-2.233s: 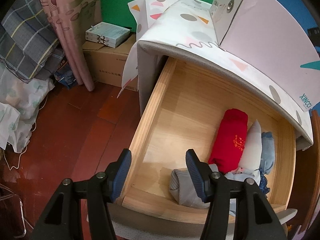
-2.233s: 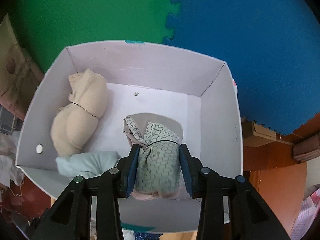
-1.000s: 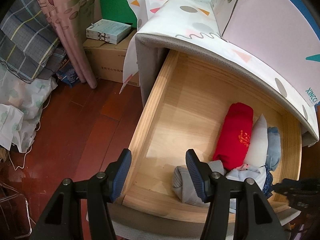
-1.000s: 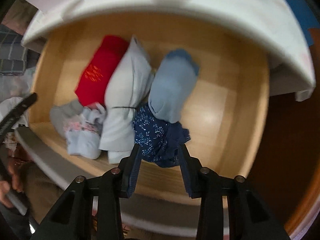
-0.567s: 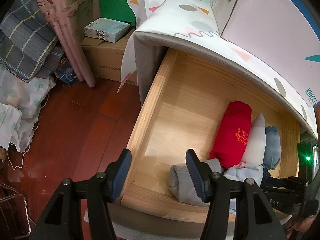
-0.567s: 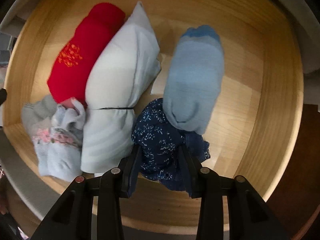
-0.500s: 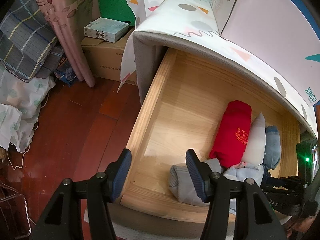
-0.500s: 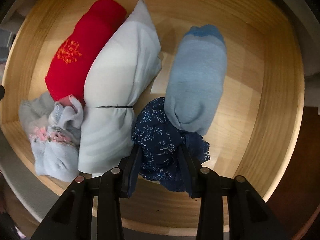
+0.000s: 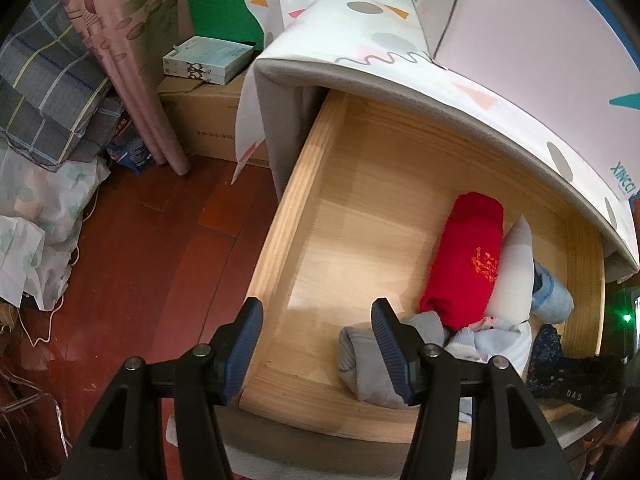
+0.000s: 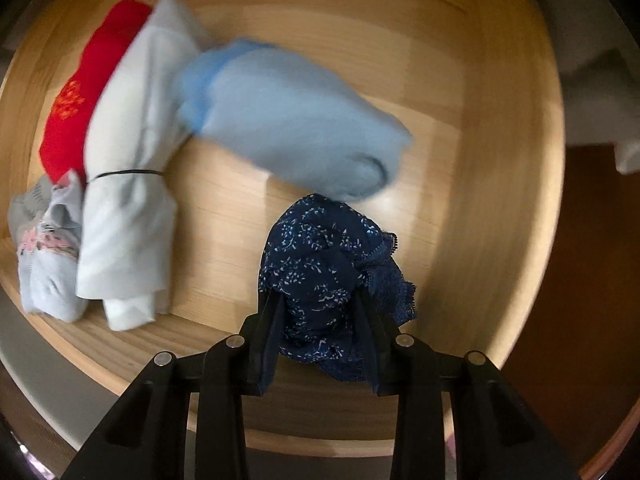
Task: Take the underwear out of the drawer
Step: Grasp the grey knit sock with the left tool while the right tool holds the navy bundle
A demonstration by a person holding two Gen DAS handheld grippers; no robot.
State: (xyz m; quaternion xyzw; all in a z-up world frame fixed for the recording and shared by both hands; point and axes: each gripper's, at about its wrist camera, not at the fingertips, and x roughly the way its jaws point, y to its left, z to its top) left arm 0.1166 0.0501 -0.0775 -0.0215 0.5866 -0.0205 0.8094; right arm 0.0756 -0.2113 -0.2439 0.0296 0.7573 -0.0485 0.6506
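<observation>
Drawer (image 10: pixel 500 160), six rolled underwear bundles (image 10: pixel 296 120)

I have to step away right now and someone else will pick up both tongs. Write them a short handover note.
Right tongs: pointing down into the drawer, jaws closing around the navy floral underwear; it is between the fingers but not yet lifted out.
Left tongs: open, empty, over the drawer's front left corner.
In the drawer: red roll, white roll, light blue roll, and a grey and pale blue bundle at the front left.
Done: drawer open, navy pair reached.
Left: finish the grip, lift it out, then the other pieces.
</observation>
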